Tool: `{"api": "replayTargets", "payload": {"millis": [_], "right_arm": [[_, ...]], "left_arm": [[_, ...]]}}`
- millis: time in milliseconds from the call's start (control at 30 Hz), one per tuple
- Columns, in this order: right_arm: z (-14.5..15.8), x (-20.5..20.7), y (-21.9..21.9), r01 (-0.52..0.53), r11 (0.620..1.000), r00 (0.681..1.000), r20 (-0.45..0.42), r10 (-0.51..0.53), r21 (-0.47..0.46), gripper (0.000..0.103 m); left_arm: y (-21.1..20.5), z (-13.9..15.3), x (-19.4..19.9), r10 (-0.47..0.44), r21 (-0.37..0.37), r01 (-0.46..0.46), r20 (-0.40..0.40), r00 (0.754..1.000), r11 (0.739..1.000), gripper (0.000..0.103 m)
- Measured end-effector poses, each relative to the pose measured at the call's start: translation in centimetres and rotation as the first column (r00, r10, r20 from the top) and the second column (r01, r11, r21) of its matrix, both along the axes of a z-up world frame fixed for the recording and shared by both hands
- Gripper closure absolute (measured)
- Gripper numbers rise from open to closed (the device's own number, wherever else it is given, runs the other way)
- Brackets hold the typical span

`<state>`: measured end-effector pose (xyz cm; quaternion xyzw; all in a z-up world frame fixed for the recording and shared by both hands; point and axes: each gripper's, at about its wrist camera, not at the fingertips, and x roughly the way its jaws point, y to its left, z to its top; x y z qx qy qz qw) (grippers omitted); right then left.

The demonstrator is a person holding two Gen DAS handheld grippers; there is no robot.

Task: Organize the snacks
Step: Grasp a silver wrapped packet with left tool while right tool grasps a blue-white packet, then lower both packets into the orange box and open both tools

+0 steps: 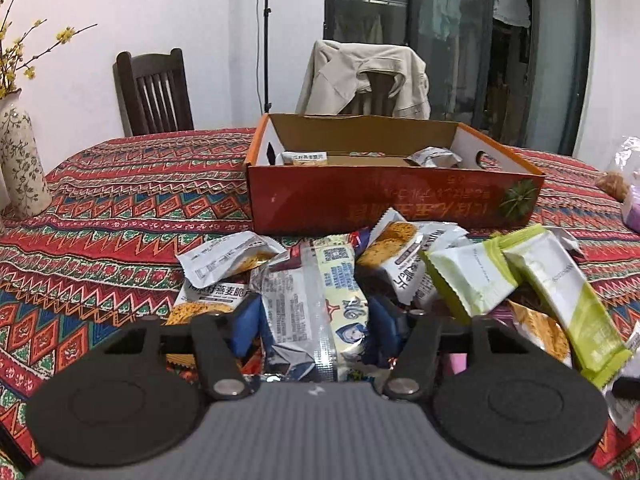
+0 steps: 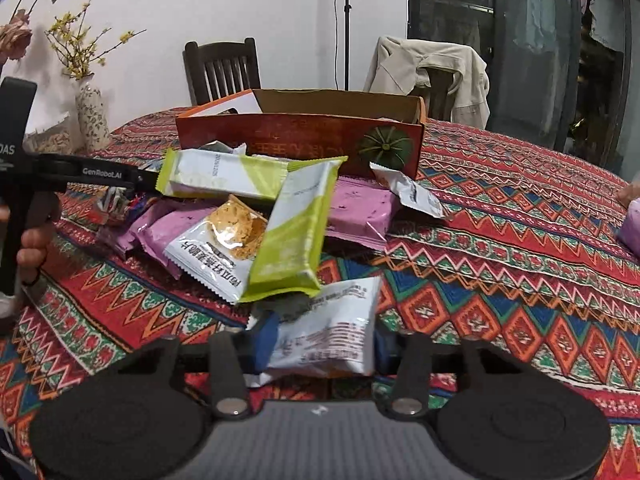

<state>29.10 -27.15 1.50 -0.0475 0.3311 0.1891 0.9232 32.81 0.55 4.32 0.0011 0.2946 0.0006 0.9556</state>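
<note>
The left gripper is seen closed on a silver-and-cream snack packet, the blue pads pressed against its crinkled sides; the right gripper is likewise clamped on a white snack packet at the near edge of the pile. Both packets lie low against the heap of loose snacks on the patterned tablecloth, so a clean lift is judged to be needed before any travel, lest neighbouring wrappers be dragged along. A green-and-white bar is tilted just above the right packet and could be tipped. The orange cardboard box stands just behind the pile, open-topped, with a few packets already inside. Each packet should be raised clear of the front wall, carried over it, and released low inside. The grip on slippery foil is thought marginal; steady pressure should be kept.
</note>
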Motion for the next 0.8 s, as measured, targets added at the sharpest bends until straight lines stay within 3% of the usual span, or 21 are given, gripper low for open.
{"api": "replayTargets", "payload": {"millis": [400,600,800], "right_arm": [[2.0,-1.3,-5.1,0.143,0.989,0.988,0.051,-0.144,0.033,0.089],[4.1,-1.6,-4.1,0.089,0.995,0.988,0.124,-0.094,0.044,0.091],[6.4,0.0,-3.2,0.046,0.995,0.982,0.177,-0.062,0.091,0.091]], "left_arm": [[1.3,2.2,-5.7,0.032,-0.073,-0.031,0.014,0.999,0.997,0.047],[2.5,4.6,-7.0,0.005,-0.152,0.007,0.078,0.997,0.988,0.047],[2.8,7.0,-5.0,-0.007,-0.129,0.026,0.145,0.989,0.991,0.047]]}}
